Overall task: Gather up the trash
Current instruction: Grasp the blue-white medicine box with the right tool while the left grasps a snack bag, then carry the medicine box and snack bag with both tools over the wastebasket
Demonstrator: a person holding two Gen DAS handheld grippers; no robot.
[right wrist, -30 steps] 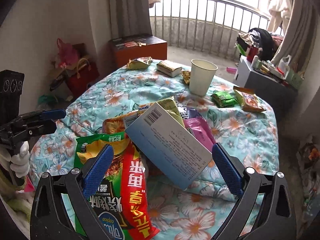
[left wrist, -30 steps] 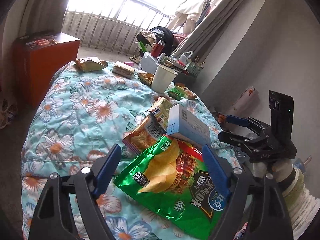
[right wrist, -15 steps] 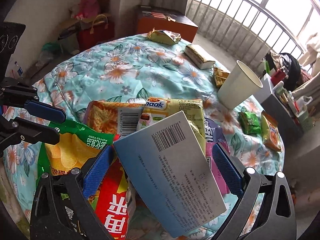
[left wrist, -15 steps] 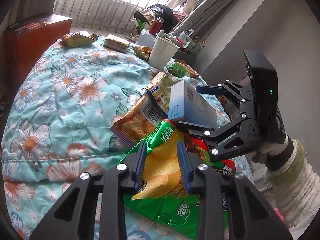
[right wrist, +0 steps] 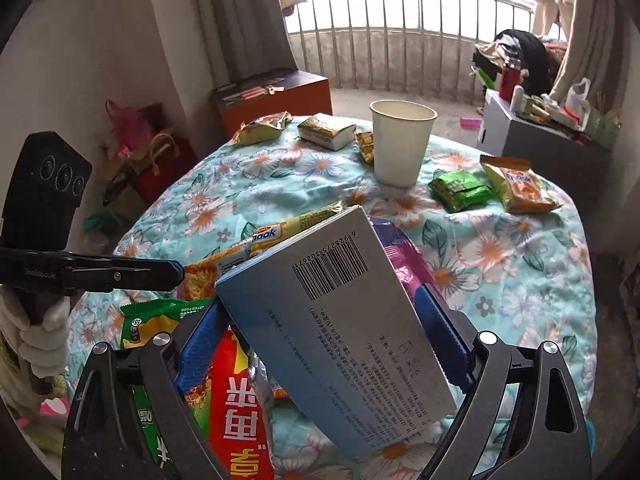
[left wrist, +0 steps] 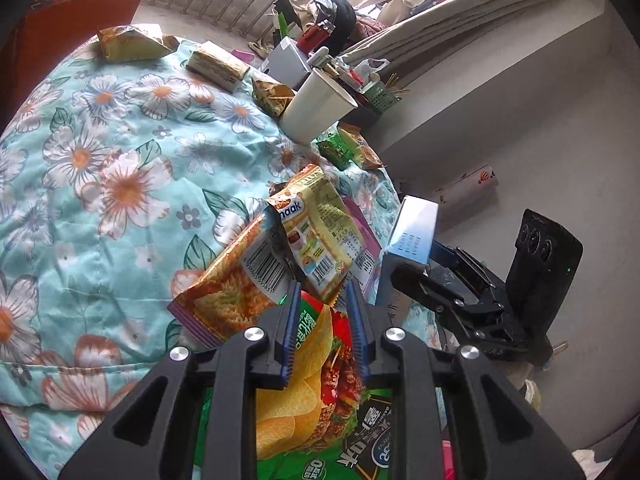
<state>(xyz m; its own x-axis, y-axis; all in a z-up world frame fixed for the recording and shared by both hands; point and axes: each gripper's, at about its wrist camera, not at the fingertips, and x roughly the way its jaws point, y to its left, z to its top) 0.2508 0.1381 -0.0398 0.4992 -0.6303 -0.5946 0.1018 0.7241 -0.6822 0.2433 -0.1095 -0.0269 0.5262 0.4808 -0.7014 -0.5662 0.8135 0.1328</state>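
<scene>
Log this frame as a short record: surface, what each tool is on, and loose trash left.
surface: floral cloth
left tool: closing on the green chip bag
right tool: closing around the blue box, tilted
paper cup: upright, far side
loose wrappers: green packet, orange packet beside it

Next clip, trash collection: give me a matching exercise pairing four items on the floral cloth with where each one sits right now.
Things:
1. green crinkly chip bag
2. light blue cardboard box
3. white paper cup
4. small green foil packet

Places:
A. upright at the far side of the cloth
B. between the right tool's blue fingers
C. flat beside an orange-yellow snack packet
D. between the left tool's blue fingers

Pairs: 1-D, 2-B, 3-A, 4-C
</scene>
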